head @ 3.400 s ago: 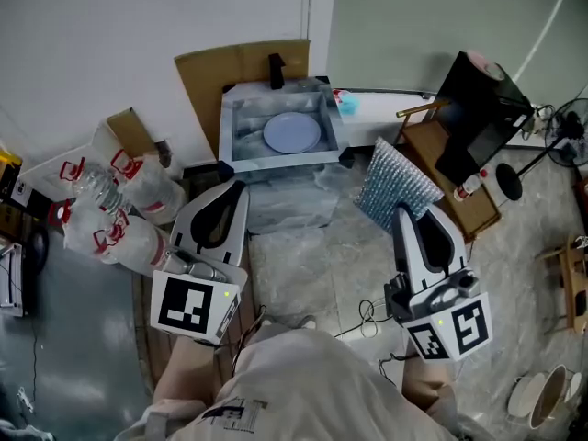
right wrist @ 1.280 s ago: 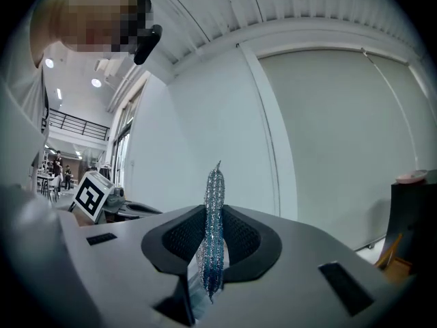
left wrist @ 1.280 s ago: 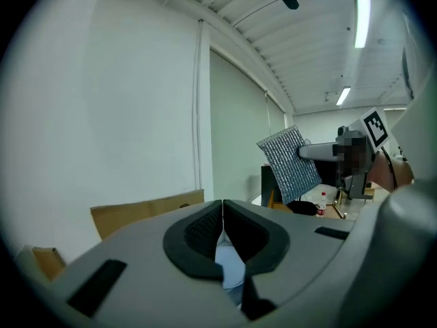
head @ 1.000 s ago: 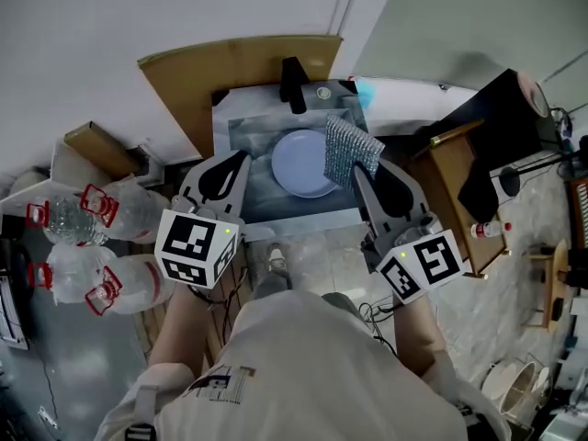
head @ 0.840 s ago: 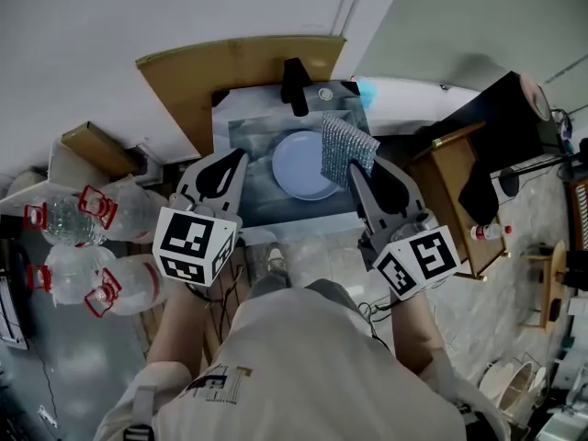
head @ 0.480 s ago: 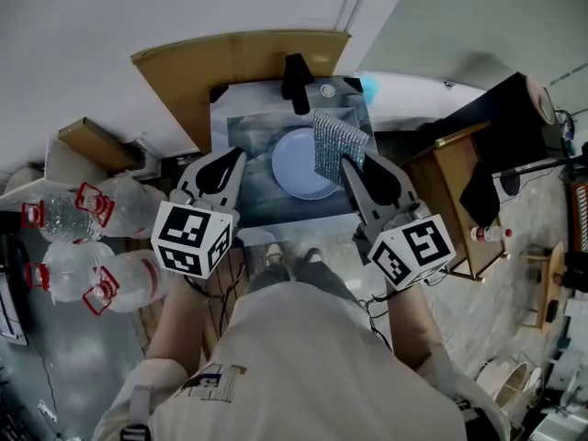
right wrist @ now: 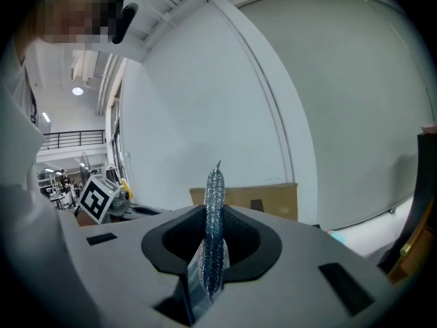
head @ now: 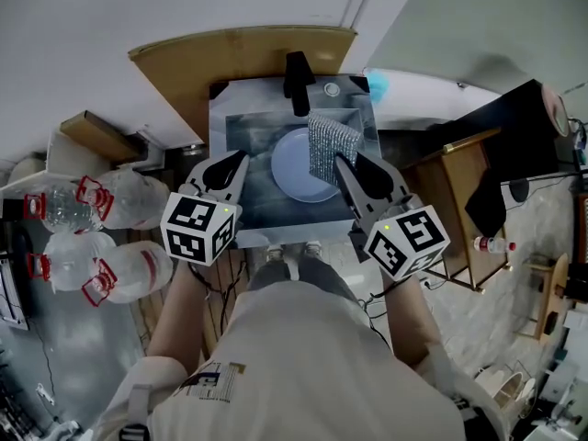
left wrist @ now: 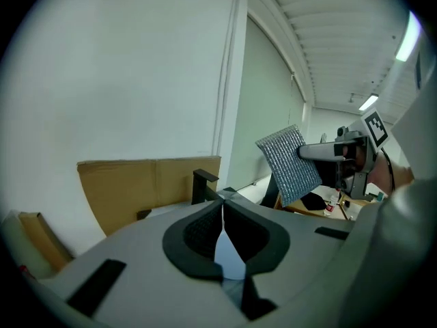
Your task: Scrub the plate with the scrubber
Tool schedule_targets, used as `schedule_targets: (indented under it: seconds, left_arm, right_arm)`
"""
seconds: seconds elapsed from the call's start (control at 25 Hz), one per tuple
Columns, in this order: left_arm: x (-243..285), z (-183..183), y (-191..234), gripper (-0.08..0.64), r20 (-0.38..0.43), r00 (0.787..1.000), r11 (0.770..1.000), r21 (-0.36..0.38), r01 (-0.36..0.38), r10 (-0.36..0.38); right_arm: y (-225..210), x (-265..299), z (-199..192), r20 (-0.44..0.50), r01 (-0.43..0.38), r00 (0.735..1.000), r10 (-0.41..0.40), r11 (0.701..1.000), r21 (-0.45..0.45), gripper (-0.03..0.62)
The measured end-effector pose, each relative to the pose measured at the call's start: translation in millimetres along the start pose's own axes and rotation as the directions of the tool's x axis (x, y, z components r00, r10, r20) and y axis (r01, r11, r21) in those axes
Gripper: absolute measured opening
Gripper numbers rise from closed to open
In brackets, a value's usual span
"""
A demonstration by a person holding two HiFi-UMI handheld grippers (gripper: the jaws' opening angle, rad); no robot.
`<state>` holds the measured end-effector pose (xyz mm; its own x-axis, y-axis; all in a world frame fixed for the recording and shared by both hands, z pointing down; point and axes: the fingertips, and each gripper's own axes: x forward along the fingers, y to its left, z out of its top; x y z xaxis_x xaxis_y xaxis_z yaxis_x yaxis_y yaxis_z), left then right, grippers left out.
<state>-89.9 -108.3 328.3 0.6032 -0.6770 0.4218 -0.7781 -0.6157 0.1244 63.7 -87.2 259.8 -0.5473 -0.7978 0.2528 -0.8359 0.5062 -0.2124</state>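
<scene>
A pale blue plate (head: 292,165) lies flat in the steel sink (head: 241,141). My right gripper (head: 344,164) is shut on a silver mesh scrubber (head: 329,148), which hangs over the plate's right edge. Seen edge-on in the right gripper view, the scrubber (right wrist: 214,217) stands upright between the pads. My left gripper (head: 231,163) is shut and empty over the sink's left part, to the left of the plate. From the left gripper view the scrubber (left wrist: 289,162) shows at the right, and the left gripper (left wrist: 222,209) has its pads together.
A black tap (head: 296,79) stands at the sink's back edge, with brown cardboard (head: 184,72) behind it. Large water bottles (head: 101,237) lie on the floor at the left. A wooden stand with a black item (head: 501,150) is at the right.
Both grippers have come forward from well short of the sink to over it. Over the last second the right gripper shifted the scrubber a little leftward over the plate's edge.
</scene>
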Motion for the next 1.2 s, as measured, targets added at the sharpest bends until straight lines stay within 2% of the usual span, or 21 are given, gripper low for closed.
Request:
schedule_targets:
  seconds: [0.16, 0.28, 0.32, 0.4, 0.56, 0.68, 0.76, 0.92, 1.04, 1.2]
  left_arm:
    - [26, -26, 7, 0.022, -0.08, 0.997, 0.999, -0.038, -0.014, 0.011]
    - [41, -39, 10, 0.025, -0.107, 0.994, 0.997, -0.073, -0.03, 0.022]
    - [47, -43, 11, 0.04, -0.113, 0.993, 0.997, -0.076, -0.033, 0.025]
    - [61, -54, 12, 0.149, -0.133, 0.991, 0.997, -0.064, -0.035, 0.026]
    - [88, -87, 19, 0.183, -0.196, 0.98, 0.997, -0.062, -0.046, 0.033]
    - [103, -117, 25, 0.198, -0.243, 0.97, 0.988, -0.145, -0.056, 0.019]
    - [113, -135, 27, 0.201, -0.279, 0.96, 0.981, -0.182, -0.063, 0.01]
    - [130, -171, 31, 0.201, -0.366, 0.931, 0.973, -0.217, -0.078, -0.007]
    - [143, -196, 32, 0.201, -0.398, 0.917, 0.962, -0.259, -0.081, -0.03]
    - [162, -224, 29, 0.201, -0.429, 0.901, 0.951, -0.299, -0.077, -0.062]
  right_arm:
    - [-10, 14, -12, -0.035, -0.034, 0.999, 0.034, 0.999, 0.025, 0.097]
    - [-15, 27, -24, -0.072, -0.062, 0.995, 0.064, 0.998, 0.03, 0.097]
    - [-15, 32, -30, -0.084, -0.075, 0.993, 0.077, 0.997, 0.028, 0.097]
    - [-15, 44, -42, -0.107, -0.108, 0.988, 0.109, 0.994, 0.012, 0.097]
    - [-18, 70, -72, -0.164, -0.141, 0.977, 0.139, 0.99, 0.005, 0.097]
    - [-26, 88, -99, -0.214, -0.137, 0.967, 0.135, 0.991, 0.006, 0.097]
    - [-33, 97, -119, -0.254, -0.138, 0.957, 0.14, 0.99, 0.023, 0.097]
    - [-41, 111, -158, -0.323, -0.14, 0.93, 0.177, 0.981, 0.135, 0.097]
    - [-50, 120, -188, -0.388, -0.124, 0.908, 0.158, 0.986, 0.112, 0.097]
    - [-58, 131, -224, -0.445, -0.107, 0.882, 0.156, 0.985, 0.133, 0.097]
